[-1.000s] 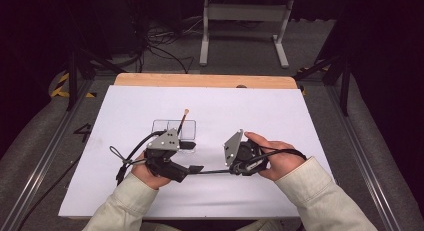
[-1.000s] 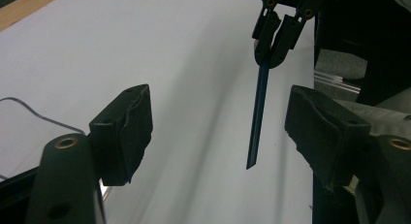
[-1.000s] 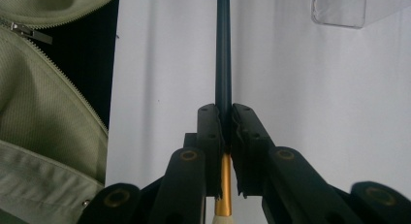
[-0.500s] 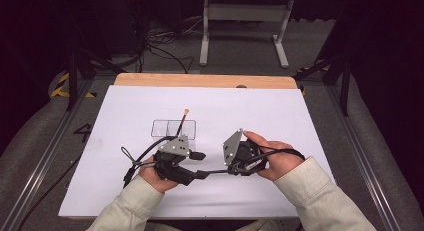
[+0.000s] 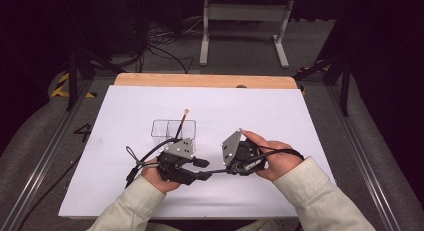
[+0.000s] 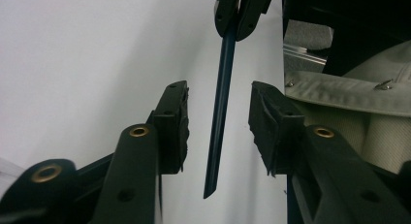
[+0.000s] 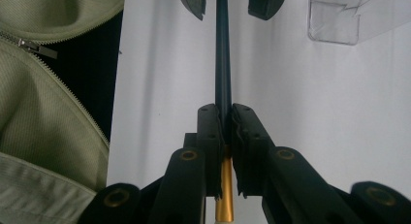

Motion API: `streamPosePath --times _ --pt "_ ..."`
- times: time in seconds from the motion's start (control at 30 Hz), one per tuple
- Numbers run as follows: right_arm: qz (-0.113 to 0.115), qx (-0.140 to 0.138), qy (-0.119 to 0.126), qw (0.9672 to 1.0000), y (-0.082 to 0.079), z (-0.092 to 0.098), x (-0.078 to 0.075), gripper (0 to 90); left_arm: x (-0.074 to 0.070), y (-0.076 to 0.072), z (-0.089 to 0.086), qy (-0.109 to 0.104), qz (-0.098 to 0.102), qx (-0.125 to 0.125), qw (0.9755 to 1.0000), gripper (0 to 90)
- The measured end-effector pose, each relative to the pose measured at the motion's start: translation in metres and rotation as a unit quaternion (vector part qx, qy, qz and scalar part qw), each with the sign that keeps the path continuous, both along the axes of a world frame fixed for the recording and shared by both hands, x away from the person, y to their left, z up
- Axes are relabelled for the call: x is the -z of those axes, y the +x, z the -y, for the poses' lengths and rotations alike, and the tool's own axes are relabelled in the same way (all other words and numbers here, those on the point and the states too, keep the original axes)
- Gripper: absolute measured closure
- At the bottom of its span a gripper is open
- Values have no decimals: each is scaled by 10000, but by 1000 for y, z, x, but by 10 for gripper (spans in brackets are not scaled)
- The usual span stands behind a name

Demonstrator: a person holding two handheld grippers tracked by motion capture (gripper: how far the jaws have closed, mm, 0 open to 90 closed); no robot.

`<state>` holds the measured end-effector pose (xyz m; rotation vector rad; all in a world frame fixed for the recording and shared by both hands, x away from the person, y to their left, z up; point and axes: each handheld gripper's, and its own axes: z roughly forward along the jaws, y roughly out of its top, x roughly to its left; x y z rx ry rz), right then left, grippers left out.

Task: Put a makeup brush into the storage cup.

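We see two hand-held grippers over a smooth white sheet (image 5: pixel 310 126) that covers a table whose bare wooden edge shows at the far side. The right gripper (image 7: pixel 226 122) is clamped tight on a thin, straight brush handle (image 7: pixel 223 64): matte dark blue along most of its length, with a shiny gold section just behind the pads, where the rest is cut off at the bottom of the right gripper view. The handle's pointed end reaches across into the left gripper (image 6: pixel 219 122), whose black, ribbed rubber pads stand apart on either side of it without touching; these jaws have just been closing, and a clear gap remains on both sides of the stick. In the high view the handle is hard to make out between the two black tools, and we cannot tell its bristle end at all. Farther back on the sheet stands one clear plastic holder (image 5: pixel 173 128), rectangular and divided into compartments; how many compartments it has we cannot tell. One more brush (image 5: pixel 181 122) leans tilted in it, a thin dark stick with a pale tan tip uppermost. Each gripper carries a grey three-cornered plate with small white dots, and both forearms wear pale ribbed sleeves, one with a metal zip.
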<state>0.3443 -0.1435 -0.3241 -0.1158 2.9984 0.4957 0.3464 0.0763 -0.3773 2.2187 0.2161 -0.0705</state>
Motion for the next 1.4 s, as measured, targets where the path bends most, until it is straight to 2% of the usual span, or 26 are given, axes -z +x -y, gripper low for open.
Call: streamPosePath --times 0.2,0.5,0.63,0.97,1.1,1.4 --pt "41 -8 6 10000 0 -1 0 828 1 0 2 71 -6 71 9999 635" --pt "69 -39 18 10000 -1 -3 0 828 4 -1 7 150 -47 116 9998 561" --pt "86 -38 58 9999 -1 -4 0 828 5 -2 9 205 -43 108 9997 554" --pt "69 -90 18 9999 -1 -9 2 828 6 -2 13 265 -27 174 9995 668" --pt "60 -101 33 9999 -1 -10 2 828 7 -3 14 301 -79 130 9994 698" --pt "43 -174 59 9998 -2 -12 3 828 8 -2 16 388 -42 58 9992 770"
